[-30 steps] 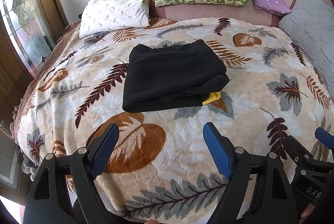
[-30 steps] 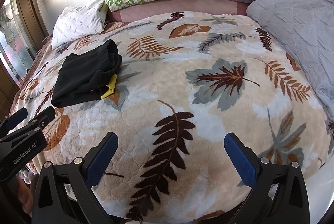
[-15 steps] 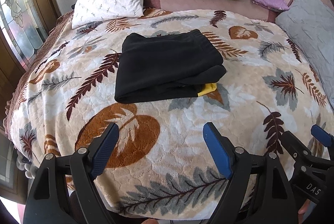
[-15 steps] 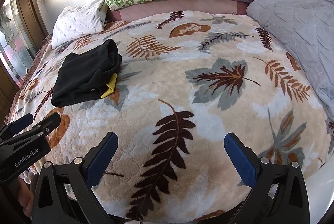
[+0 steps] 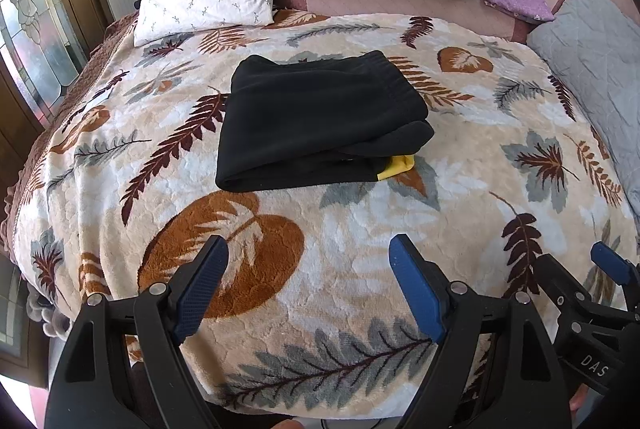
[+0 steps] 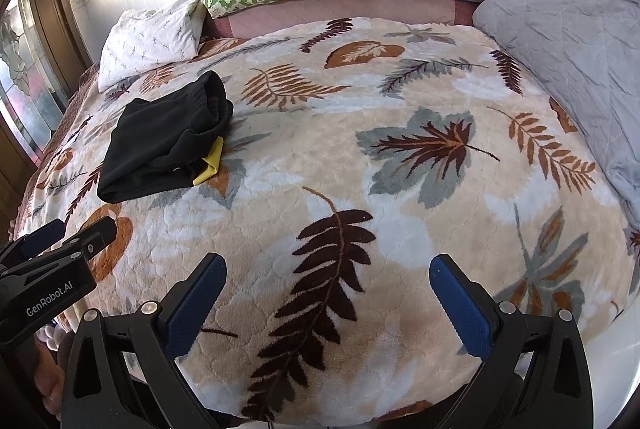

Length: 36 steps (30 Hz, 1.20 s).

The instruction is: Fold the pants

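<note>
Pants of black fleece point(image 5: 320, 125), one pair, lie folded into a thick rectangle on the leaf-patterned plush bed blanket point(image 5: 360, 229), a yellow tag point(image 5: 398, 167) poking out at one corner. Two hand-held grippers hover over the near edge, well apart from the pants: the left hand-held gripper point(image 5: 308, 285) and right hand-held gripper point(image 6: 328, 305), both with blue pads spread wide, holding nothing. Only the right view reads "GenRobot.AI" on the left one; the left view shows "DAS" on the right one.
</note>
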{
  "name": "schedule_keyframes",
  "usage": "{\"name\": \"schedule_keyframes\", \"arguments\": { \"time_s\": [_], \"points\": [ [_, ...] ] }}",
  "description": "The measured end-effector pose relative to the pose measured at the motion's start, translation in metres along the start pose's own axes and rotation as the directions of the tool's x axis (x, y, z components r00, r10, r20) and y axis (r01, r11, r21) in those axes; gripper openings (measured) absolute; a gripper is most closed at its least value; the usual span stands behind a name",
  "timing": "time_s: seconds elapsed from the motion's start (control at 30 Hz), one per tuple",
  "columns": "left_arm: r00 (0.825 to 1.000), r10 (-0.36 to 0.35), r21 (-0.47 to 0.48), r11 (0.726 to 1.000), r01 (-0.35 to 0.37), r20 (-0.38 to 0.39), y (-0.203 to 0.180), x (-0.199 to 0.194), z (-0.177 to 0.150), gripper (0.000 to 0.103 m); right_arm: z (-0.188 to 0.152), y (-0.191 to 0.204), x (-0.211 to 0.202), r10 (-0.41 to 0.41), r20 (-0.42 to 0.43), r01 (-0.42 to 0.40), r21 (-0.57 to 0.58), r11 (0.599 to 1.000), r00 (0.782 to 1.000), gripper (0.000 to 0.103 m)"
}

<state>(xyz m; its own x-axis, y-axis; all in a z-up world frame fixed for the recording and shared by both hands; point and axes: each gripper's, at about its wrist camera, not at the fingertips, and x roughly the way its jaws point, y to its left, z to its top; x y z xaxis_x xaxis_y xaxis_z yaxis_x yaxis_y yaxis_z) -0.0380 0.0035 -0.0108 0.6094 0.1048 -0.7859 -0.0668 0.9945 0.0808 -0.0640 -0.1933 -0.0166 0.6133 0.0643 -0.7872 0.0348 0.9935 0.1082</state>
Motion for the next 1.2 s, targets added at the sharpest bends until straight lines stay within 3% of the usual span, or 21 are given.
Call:
{"name": "schedule_keyframes", "arguments": {
  "time_s": [1.2],
  "points": [
    [1.0, -0.01, -0.013, 1.0, 0.01, -0.018, 0.0016, 0.0027, -0.0007, 0.083, -0.0012, 0.0, 0.0028, -0.001, -0.007, 0.001, -0.004, 1.0, 1.0, 0.102]
  ]
}}
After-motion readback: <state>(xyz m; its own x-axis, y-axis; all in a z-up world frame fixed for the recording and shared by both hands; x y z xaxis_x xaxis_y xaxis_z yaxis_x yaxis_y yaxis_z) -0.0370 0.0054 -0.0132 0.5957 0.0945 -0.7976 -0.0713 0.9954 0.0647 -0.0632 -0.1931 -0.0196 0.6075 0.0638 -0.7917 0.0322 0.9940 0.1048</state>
